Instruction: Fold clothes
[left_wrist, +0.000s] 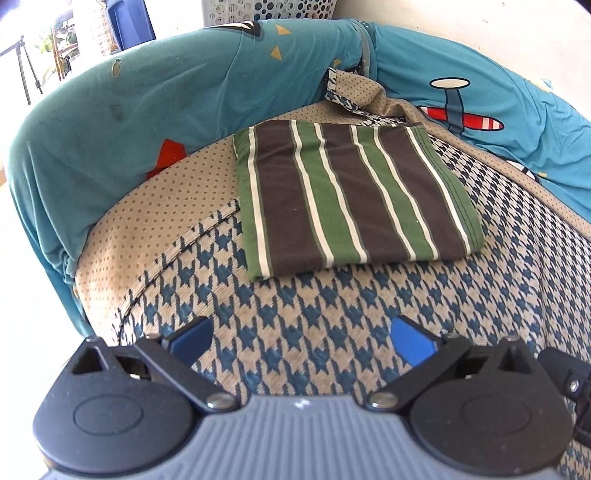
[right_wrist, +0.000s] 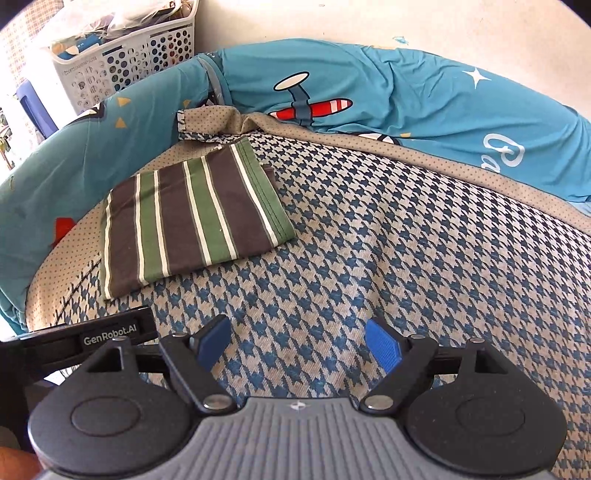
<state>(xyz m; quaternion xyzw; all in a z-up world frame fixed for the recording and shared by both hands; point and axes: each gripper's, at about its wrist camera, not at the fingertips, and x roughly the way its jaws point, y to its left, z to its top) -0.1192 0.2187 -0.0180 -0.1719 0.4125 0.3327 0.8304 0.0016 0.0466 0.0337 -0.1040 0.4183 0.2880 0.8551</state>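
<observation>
folded striped garment (left_wrist: 354, 199) on houndstooth blanket (left_wrist: 332, 306).
we log it ahead of our left claw (left_wrist: 301, 341), ahead-left of our right claw (right_wrist: 299, 345); both claws wide, empty.

Left tool (left_wrist: 301, 341) spread wide, right tool (right_wrist: 297, 345) likewise, both empty

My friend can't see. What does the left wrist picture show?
A folded striped garment, green, brown and white, lies flat on a blue-and-tan houndstooth cover. The left gripper hangs open in front of it, holding nothing. Teal cartoon-print bedding curves behind.
</observation>
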